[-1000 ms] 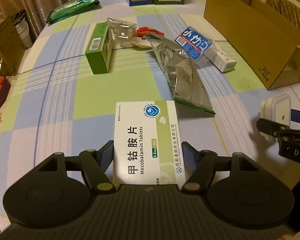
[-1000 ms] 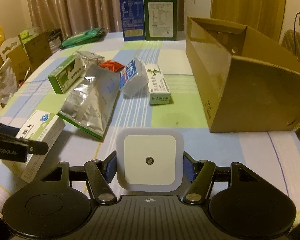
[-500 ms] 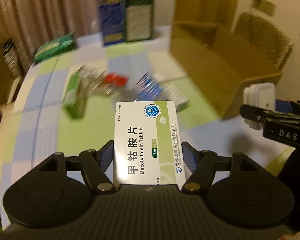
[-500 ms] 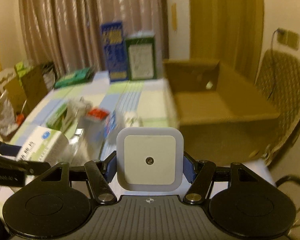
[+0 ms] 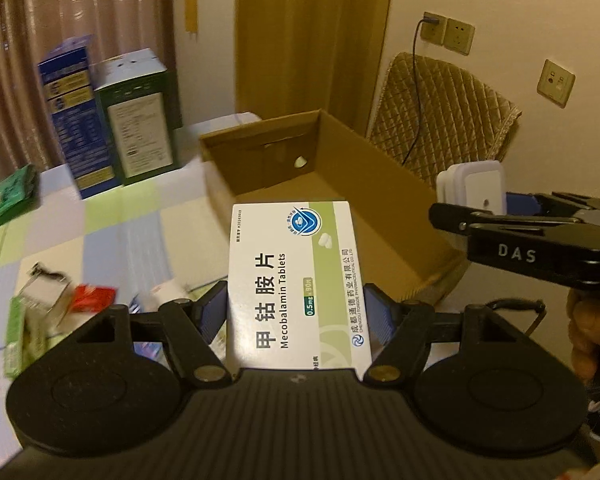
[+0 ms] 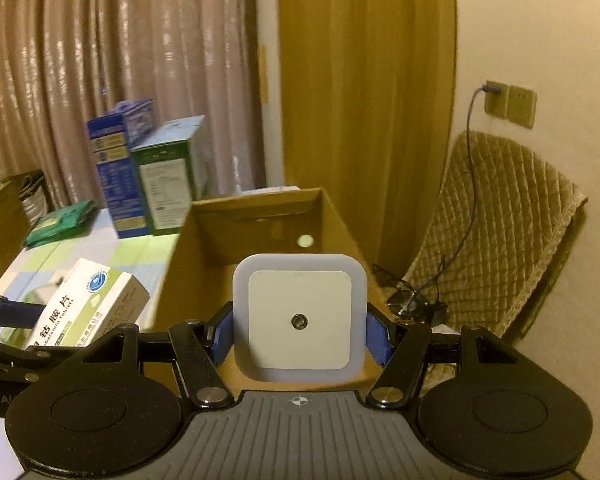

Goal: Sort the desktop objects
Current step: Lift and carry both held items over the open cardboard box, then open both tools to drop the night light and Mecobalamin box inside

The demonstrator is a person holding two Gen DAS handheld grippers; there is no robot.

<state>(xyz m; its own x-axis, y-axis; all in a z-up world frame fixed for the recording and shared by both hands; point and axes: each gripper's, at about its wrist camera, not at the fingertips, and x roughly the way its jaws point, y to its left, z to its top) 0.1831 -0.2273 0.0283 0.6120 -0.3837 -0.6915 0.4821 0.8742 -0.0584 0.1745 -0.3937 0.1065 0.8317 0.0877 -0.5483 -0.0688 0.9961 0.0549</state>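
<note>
My left gripper [image 5: 296, 316] is shut on a white and green Mecobalamin tablet box [image 5: 292, 280] and holds it in the air near the front of the open cardboard box [image 5: 384, 184]. My right gripper [image 6: 300, 332] is shut on a white square night light [image 6: 299, 318] and holds it above the cardboard box's [image 6: 256, 216] near end. The night light also shows in the left wrist view [image 5: 476, 188], to the right of the tablet box. The tablet box shows at the left of the right wrist view [image 6: 92, 308].
A blue carton [image 5: 74, 120] and a green carton [image 5: 140, 124] stand at the table's back. Loose packets, a red wrapper [image 5: 90, 296] and a green box [image 5: 18, 336] lie on the checked tablecloth at left. A padded chair [image 6: 496, 232] stands right of the table.
Both grippers have risen from the table and swung right toward the cardboard box, each still holding its object. The box's inside has come into view.
</note>
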